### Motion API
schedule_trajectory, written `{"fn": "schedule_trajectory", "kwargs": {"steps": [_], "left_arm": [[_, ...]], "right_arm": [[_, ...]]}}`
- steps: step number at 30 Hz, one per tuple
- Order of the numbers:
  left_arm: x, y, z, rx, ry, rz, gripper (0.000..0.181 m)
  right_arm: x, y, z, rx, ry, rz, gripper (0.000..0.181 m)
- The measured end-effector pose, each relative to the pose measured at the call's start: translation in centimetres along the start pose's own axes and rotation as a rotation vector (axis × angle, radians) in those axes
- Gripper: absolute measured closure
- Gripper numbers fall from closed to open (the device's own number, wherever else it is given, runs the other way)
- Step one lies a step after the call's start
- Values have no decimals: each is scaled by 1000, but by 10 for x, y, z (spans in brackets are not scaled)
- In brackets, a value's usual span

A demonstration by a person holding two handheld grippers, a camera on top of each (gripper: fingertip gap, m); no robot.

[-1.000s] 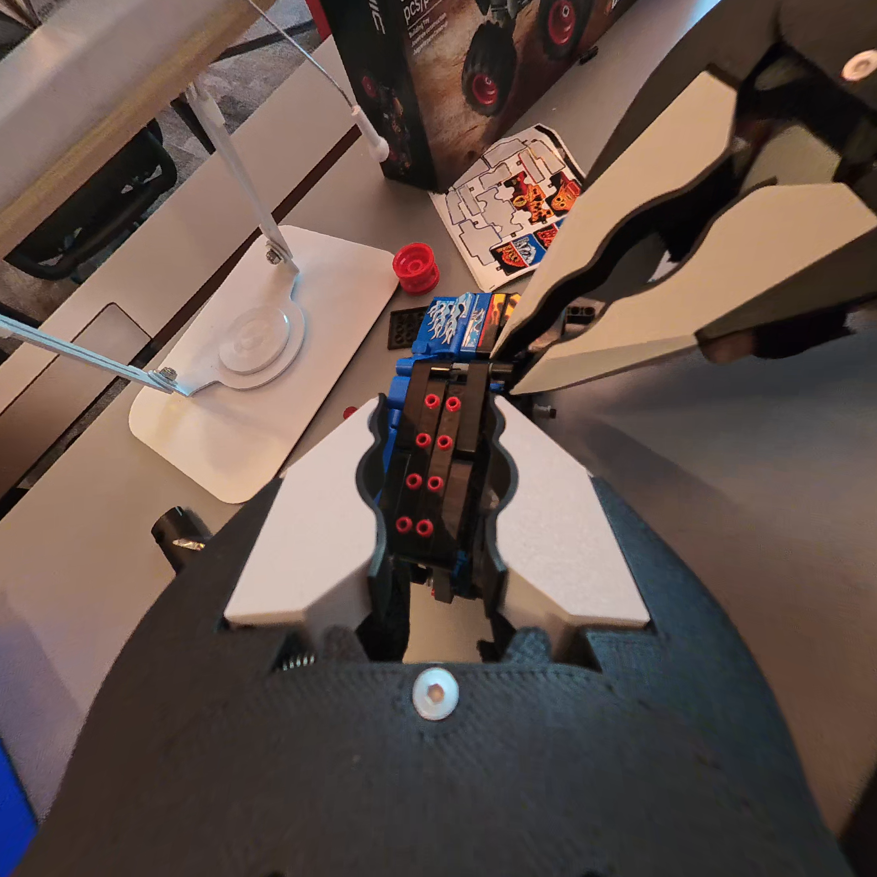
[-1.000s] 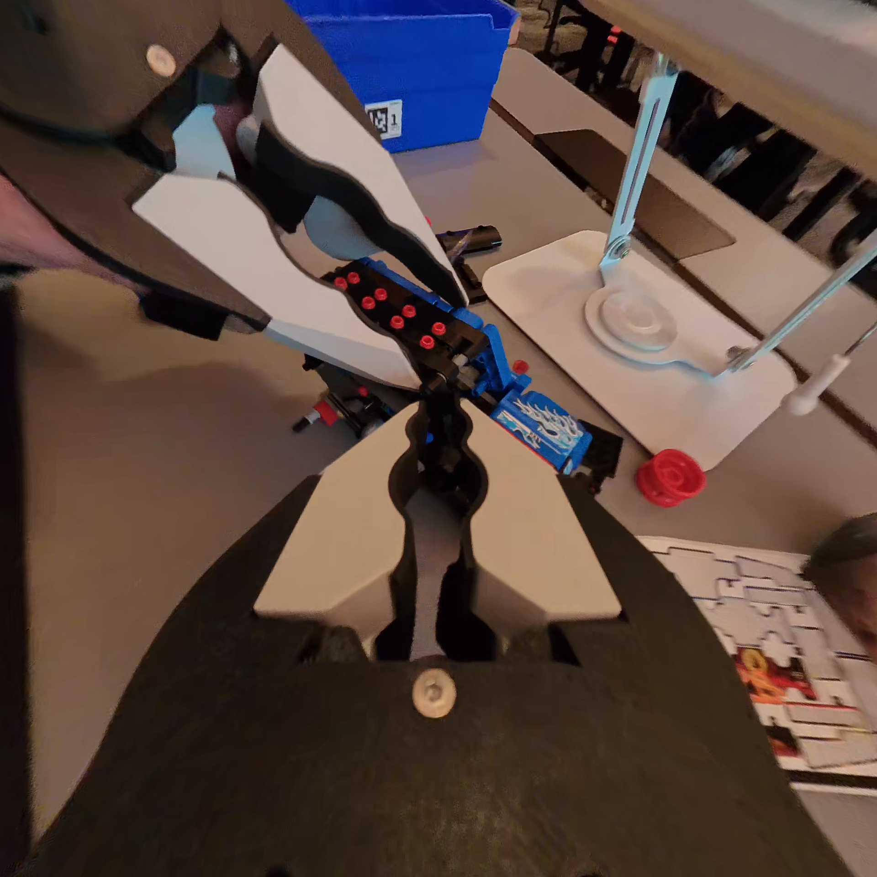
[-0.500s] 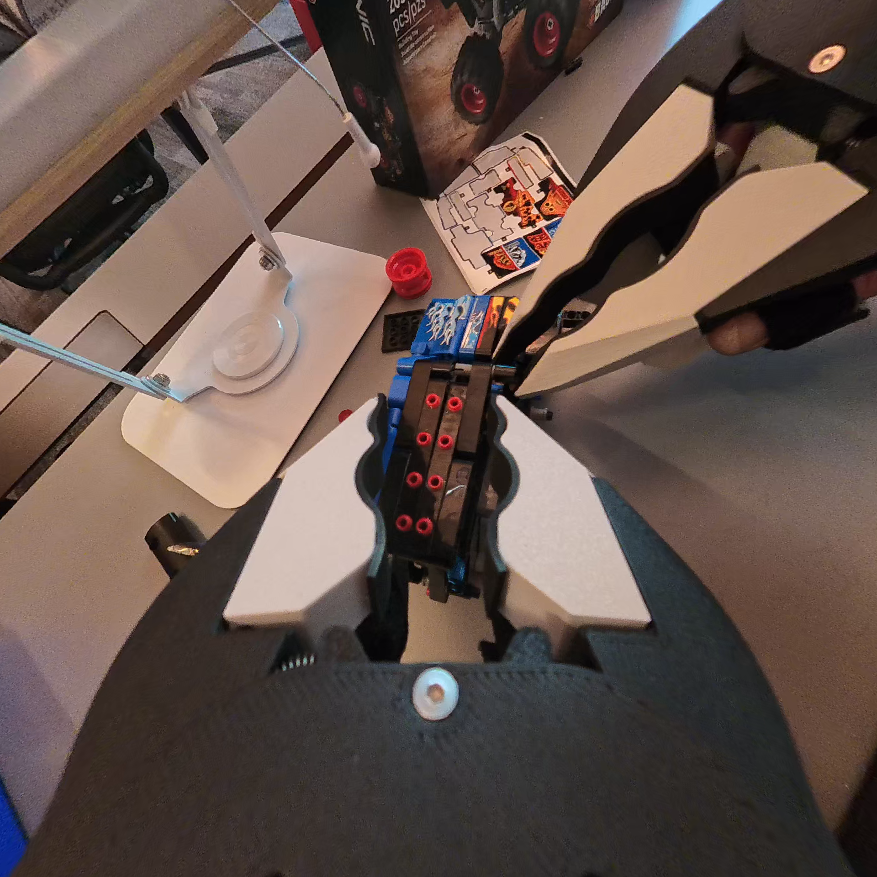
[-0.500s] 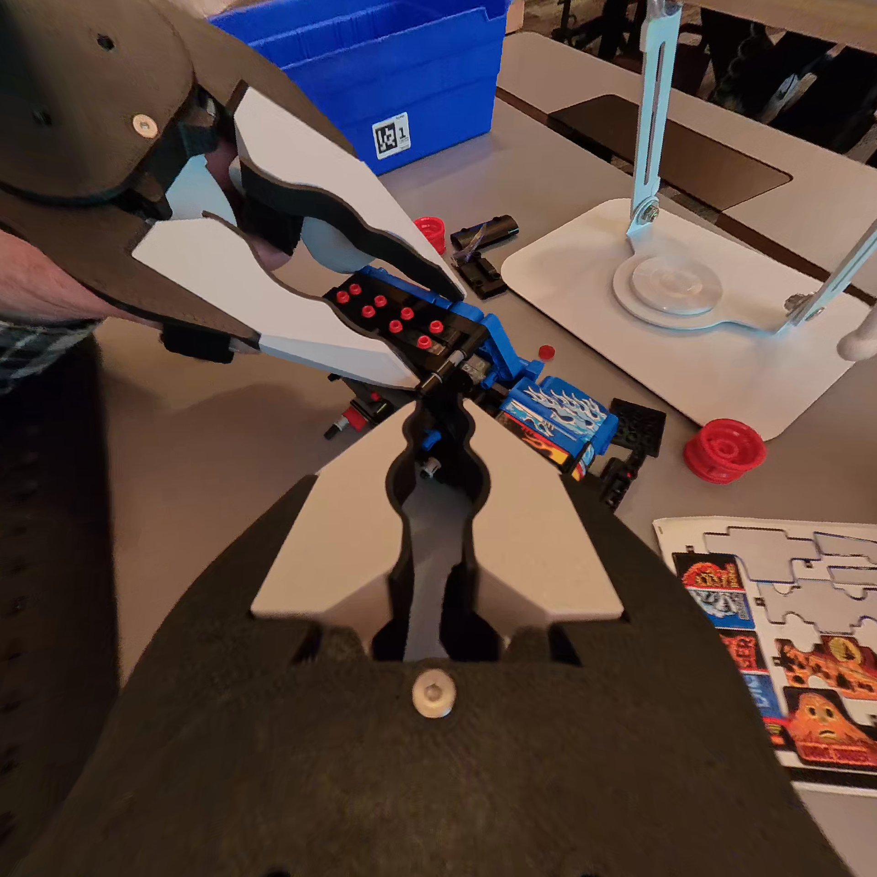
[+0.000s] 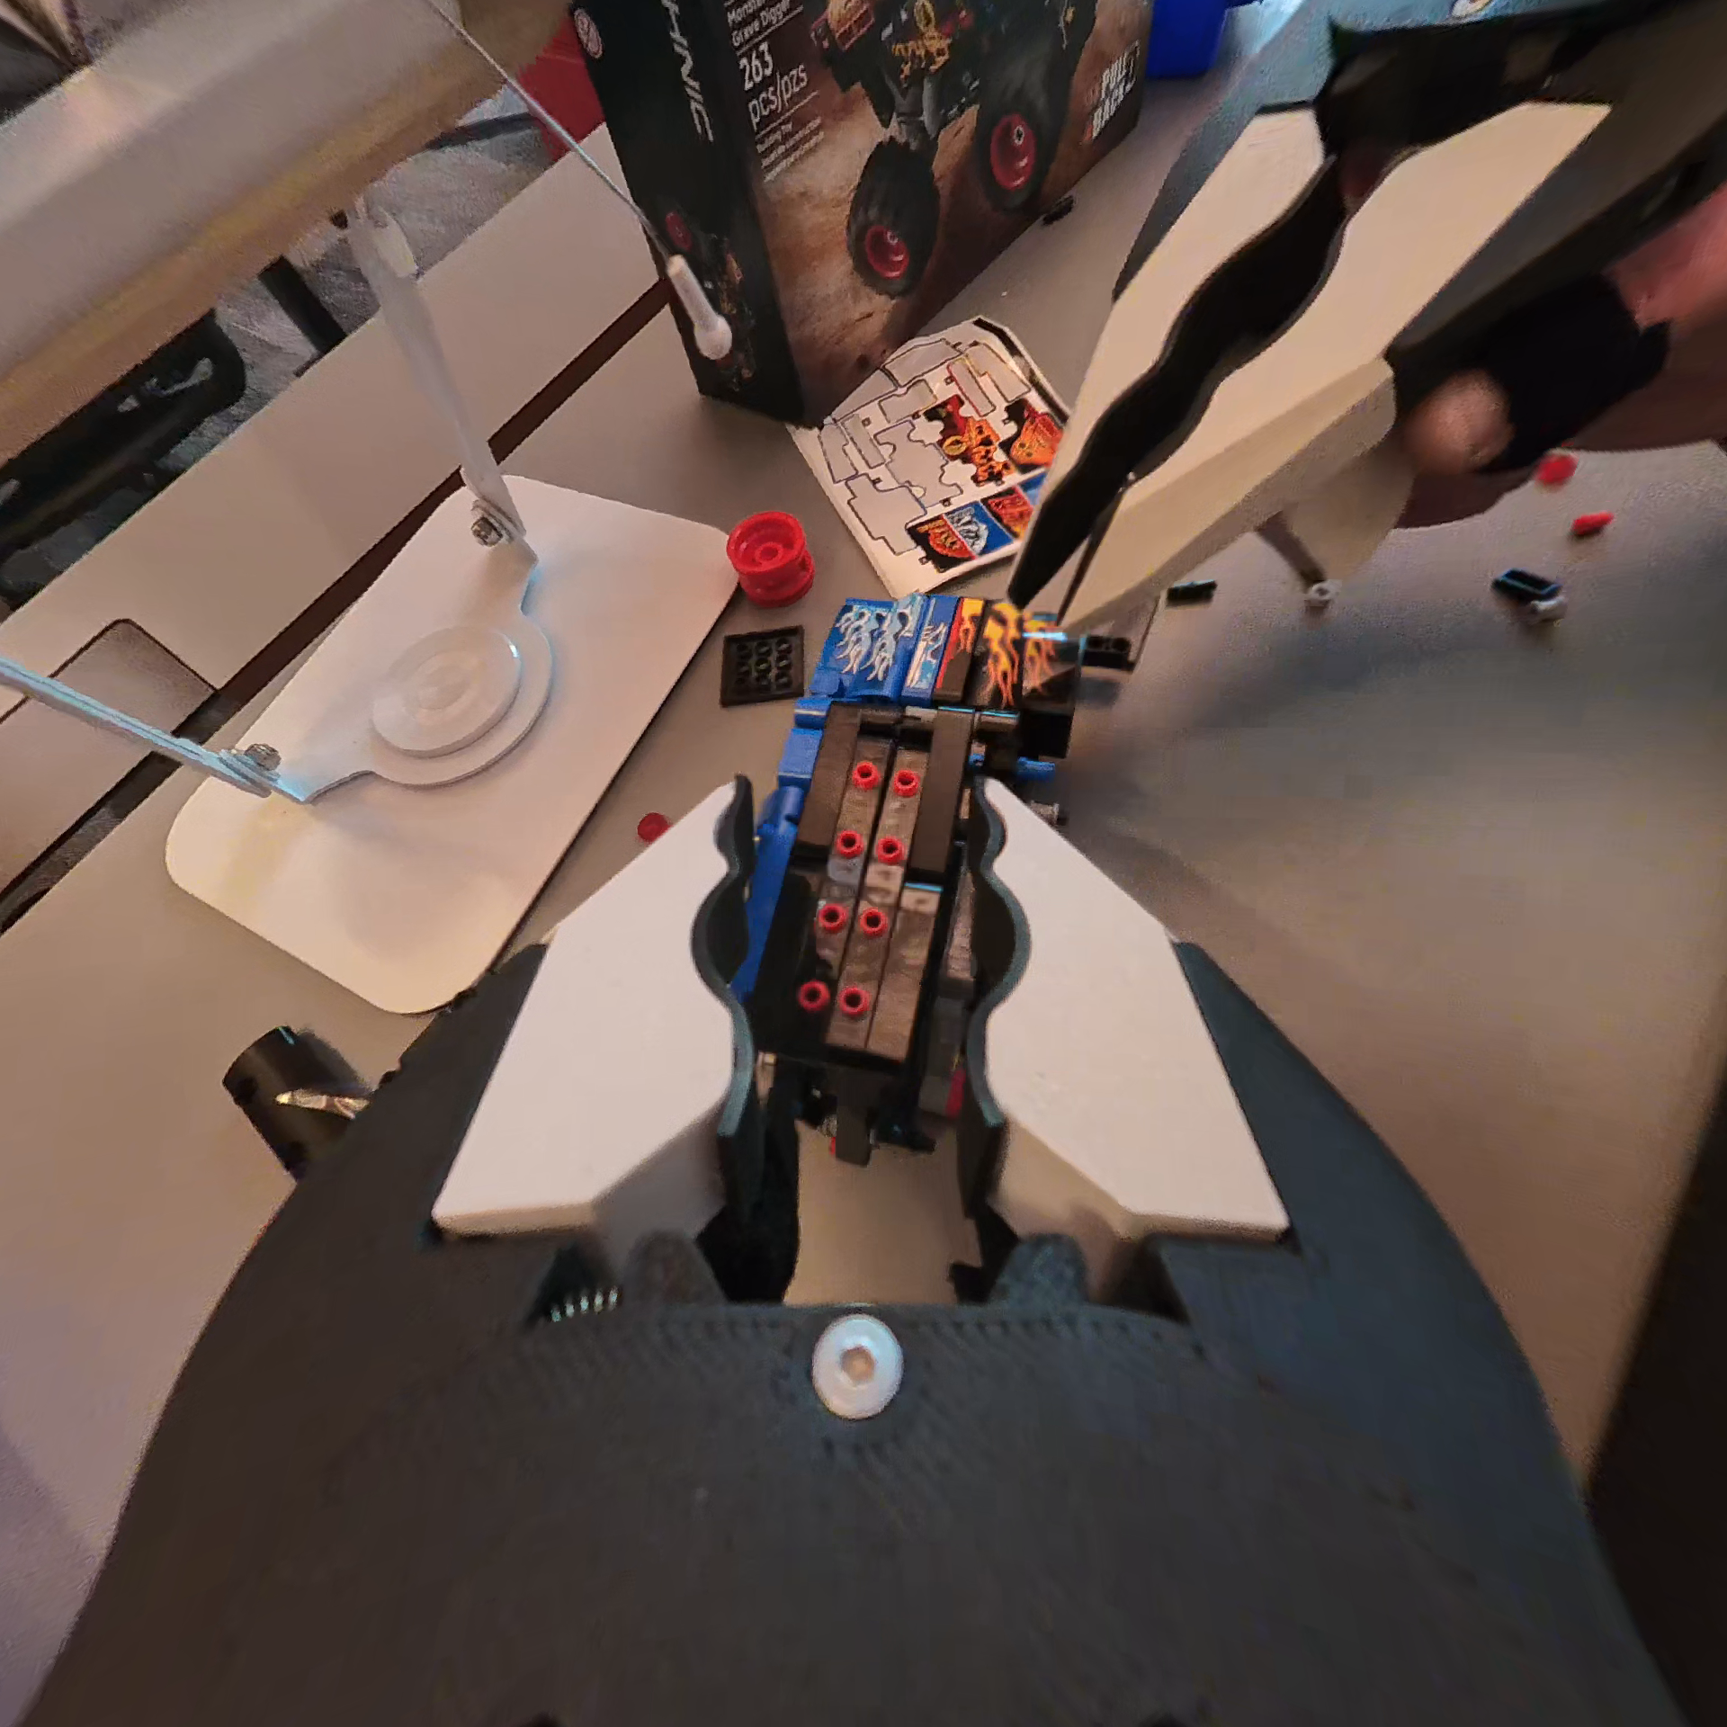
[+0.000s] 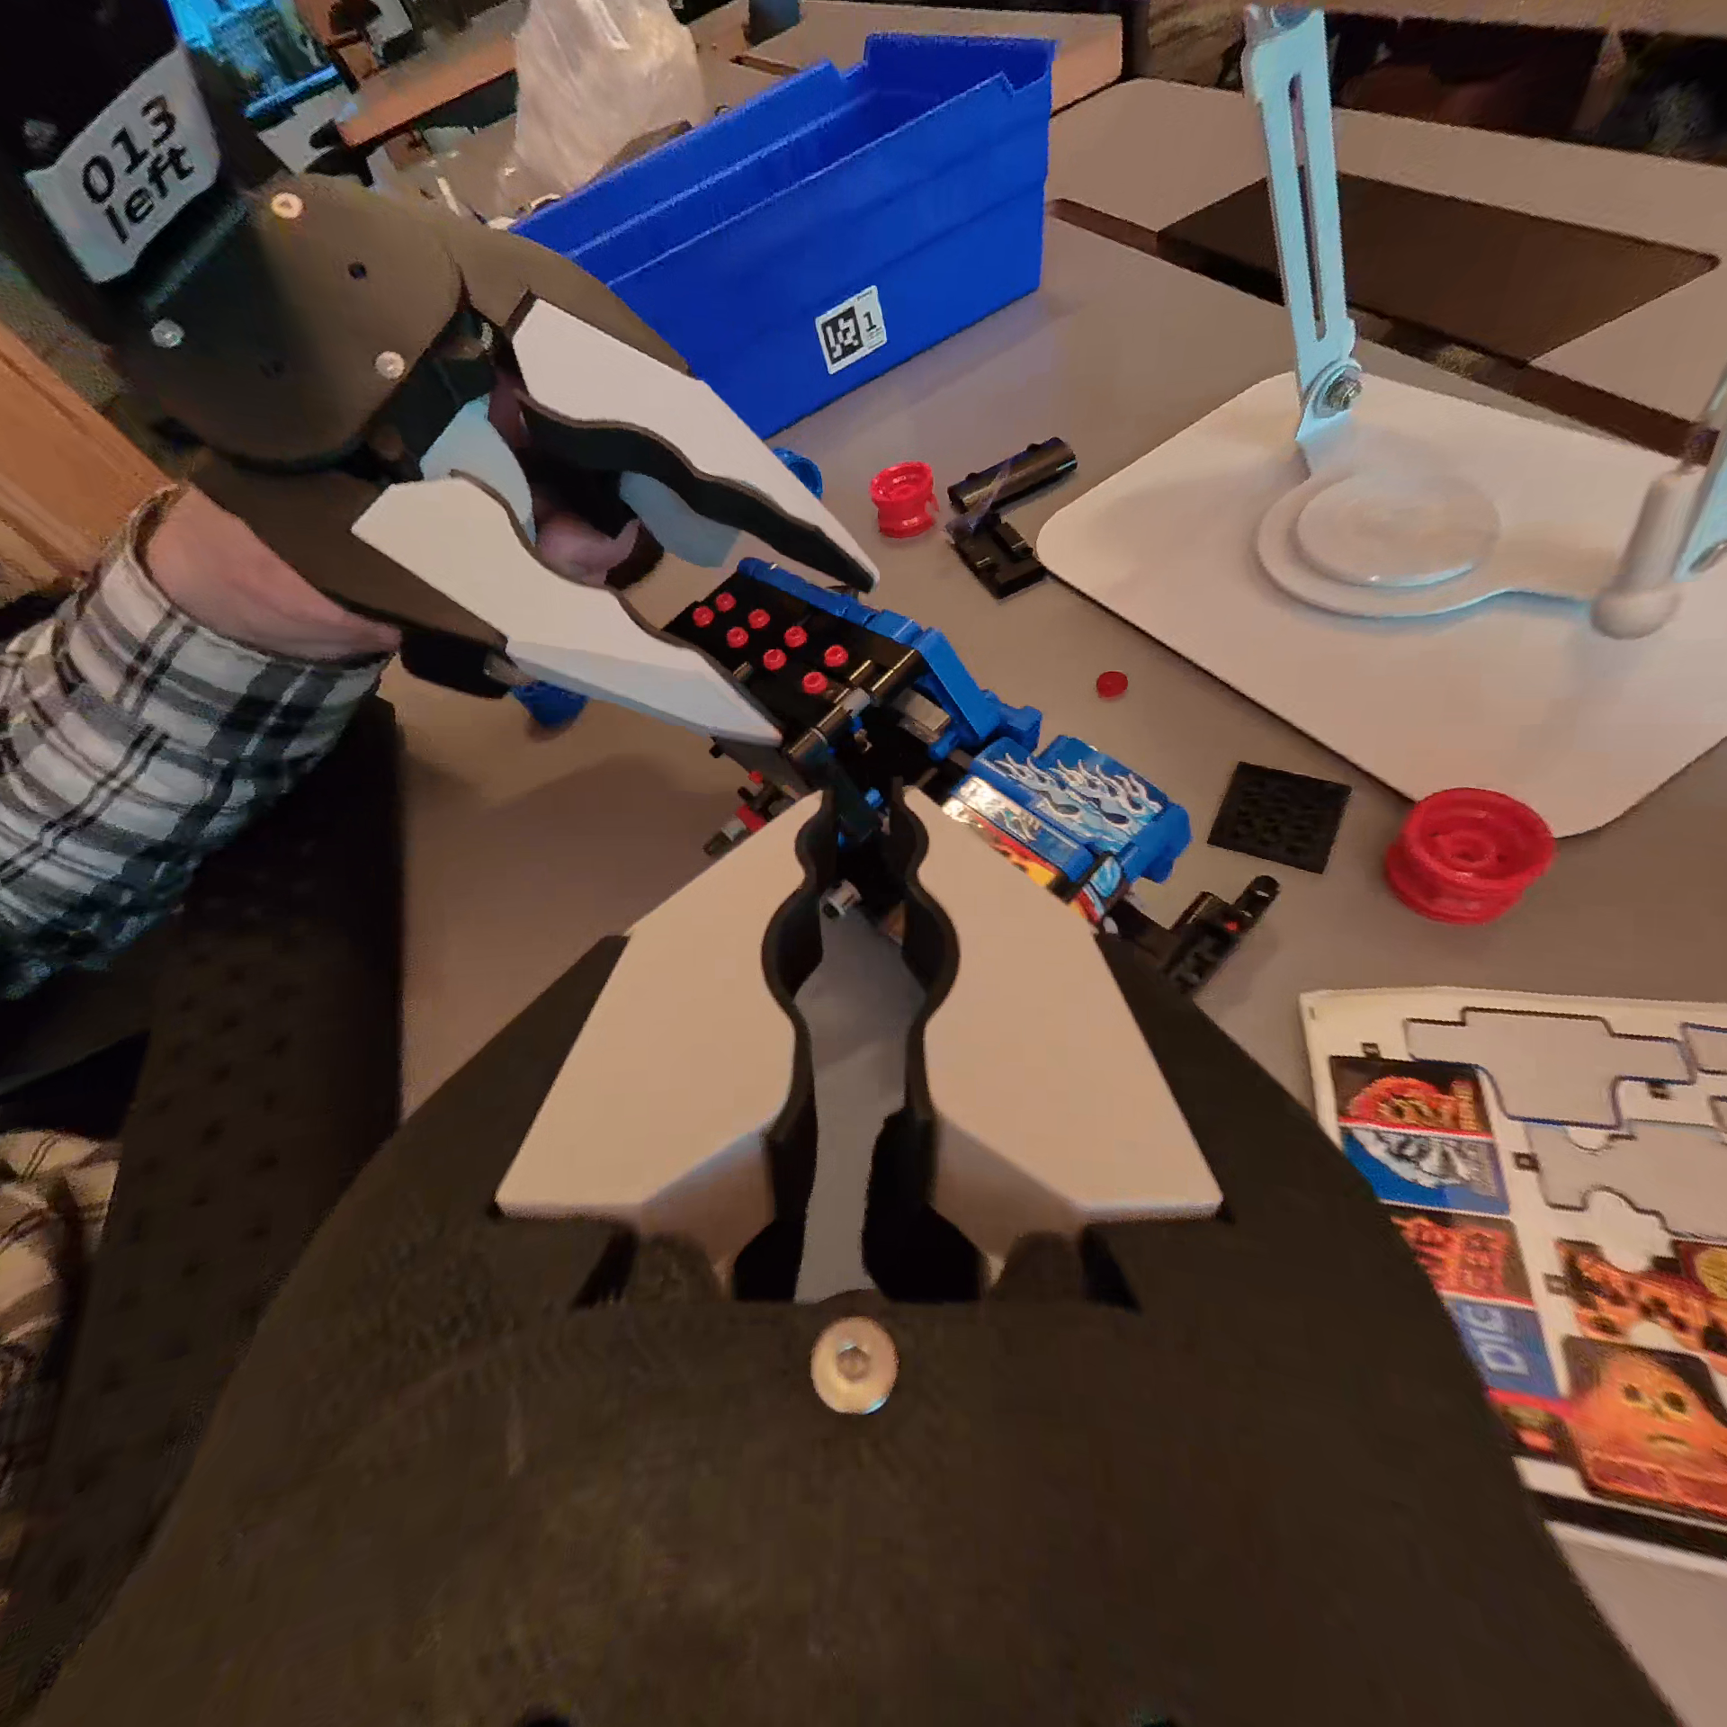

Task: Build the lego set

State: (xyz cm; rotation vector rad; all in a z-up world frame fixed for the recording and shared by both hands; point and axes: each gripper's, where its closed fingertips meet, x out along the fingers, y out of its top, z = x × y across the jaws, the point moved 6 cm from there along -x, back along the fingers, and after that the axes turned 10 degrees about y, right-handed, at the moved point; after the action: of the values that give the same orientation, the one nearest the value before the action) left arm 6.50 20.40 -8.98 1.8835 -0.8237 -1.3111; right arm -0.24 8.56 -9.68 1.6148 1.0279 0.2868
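The partly built truck [image 5: 869, 888] is black and blue, with red pins on top and flame stickers at its front end. My left gripper [image 5: 860, 794] is shut on its rear half and holds it just above the table. It also shows in the right wrist view [image 6: 813, 659] with a person's hand behind it. My right gripper [image 6: 860, 804] has its tips nearly together at the model's side, near the stickered front [image 6: 1075, 804]. A thin dark part shows between the tips; I cannot tell if it is gripped. In the left wrist view the right gripper [image 5: 1047, 607] reaches in from the upper right.
A red wheel hub [image 5: 769, 559] and a black square plate [image 5: 762, 665] lie beside a white stand base [image 5: 421, 729]. The sticker sheet [image 5: 934, 449] and set box [image 5: 888, 187] are behind. A blue bin [image 6: 813, 234], a second red hub [image 6: 902, 500] and a black cylinder [image 6: 1014, 472] sit far left. The left gripper's tips are roughly 5 cm from the right gripper's.
My right gripper's tips have moved from the model's middle side toward its stickered front. Both cameras have drawn back and show more of the table. The left gripper still holds the model.
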Motion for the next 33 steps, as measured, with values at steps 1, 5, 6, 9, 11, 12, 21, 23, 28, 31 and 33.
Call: {"fn": "schedule_trajectory", "kwargs": {"steps": [1,5,6,9,11,12,21,23,28,31,33], "left_arm": [[-2,0,-1,-5,-12,3,137],[0,-6,-2,14,-9,-29,137],[1,-6,-1,15,-15,-31,139],[3,-7,0,28,-6,-36,139],[3,-7,0,22,-8,-35,139],[3,-8,0,22,-7,-34,139],[3,-8,1,33,-9,-32,139],[3,-8,0,28,-14,-25,140],[3,-9,0,44,-20,-14,140],[3,-9,-1,51,-24,-7,140],[3,-10,-1,62,-31,-1,140]], "right_arm": [[-4,0,1,1,10,-8,171],[0,-4,-2,-120,-20,-78,167],[4,-5,-4,-158,-39,-98,167],[17,-7,-9,-238,-64,-136,166],[24,-9,-8,-262,-84,-167,165],[26,-10,-7,-275,-104,-176,169],[26,-10,-8,-319,-145,-223,173],[25,-10,-6,-244,-104,-192,173],[13,-9,-2,-239,-102,-179,166],[4,-10,3,-222,-105,-168,161],[1,-11,6,-235,-121,-180,160]]}}
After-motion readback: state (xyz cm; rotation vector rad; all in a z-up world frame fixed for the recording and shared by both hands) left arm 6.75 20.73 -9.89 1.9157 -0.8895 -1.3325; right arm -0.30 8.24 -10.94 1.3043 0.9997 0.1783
